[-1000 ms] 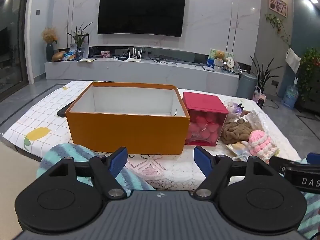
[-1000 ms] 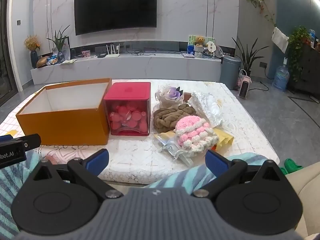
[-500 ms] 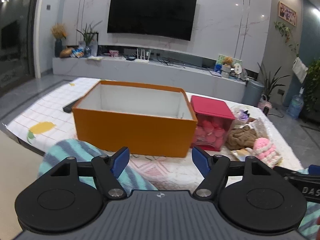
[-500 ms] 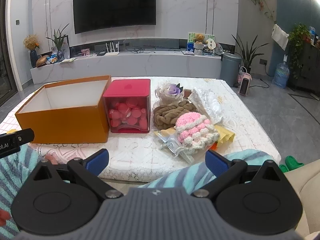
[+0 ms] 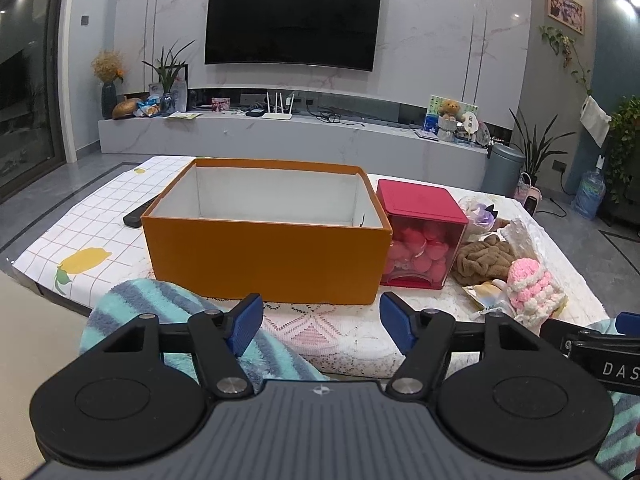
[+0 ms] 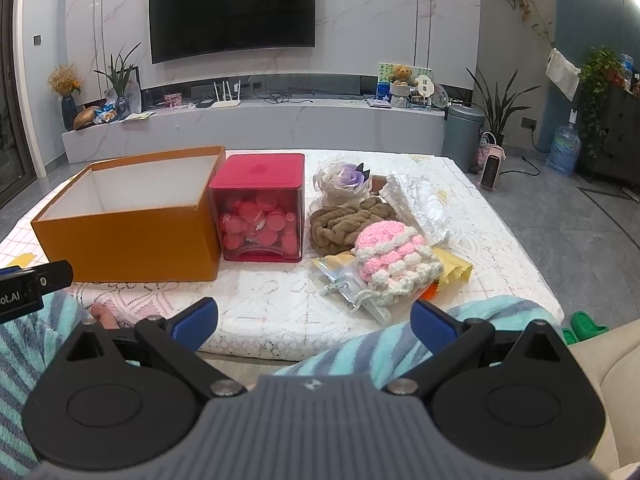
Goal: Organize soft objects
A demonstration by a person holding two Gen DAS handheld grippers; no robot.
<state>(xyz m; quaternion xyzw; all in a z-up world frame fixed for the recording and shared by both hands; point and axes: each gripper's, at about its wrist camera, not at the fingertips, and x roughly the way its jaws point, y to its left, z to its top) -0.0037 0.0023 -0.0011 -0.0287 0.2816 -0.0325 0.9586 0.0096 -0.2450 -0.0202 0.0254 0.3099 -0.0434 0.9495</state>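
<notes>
Open orange cardboard box (image 5: 264, 258) empty on table (image 6: 280, 312), ready as bin; pink-white crocheted toy (image 6: 394, 266) beside. Left tongs (image 5: 321, 322) just narrowing slightly, nothing between; right tongs (image 6: 314, 322) spread, empty.

A home living room. A large black flat-screen television (image 5: 291, 21) hangs on a white marble-look wall (image 5: 432, 40) at the far side, above a long low white media bench (image 5: 280, 136) carrying a white router with antennas (image 5: 277, 110), a small brown teddy bear (image 5: 447, 109) and a dark blue vase of dried yellow flowers (image 5: 107, 98). Potted green houseplants (image 6: 496, 108) stand at the far right beside a grey-blue pedal bin (image 6: 462, 136). Nearer, a low table under a white patterned cloth (image 6: 280, 300) fills the middle, and a beige sofa cushion (image 6: 624, 380) sits at near right.
</notes>
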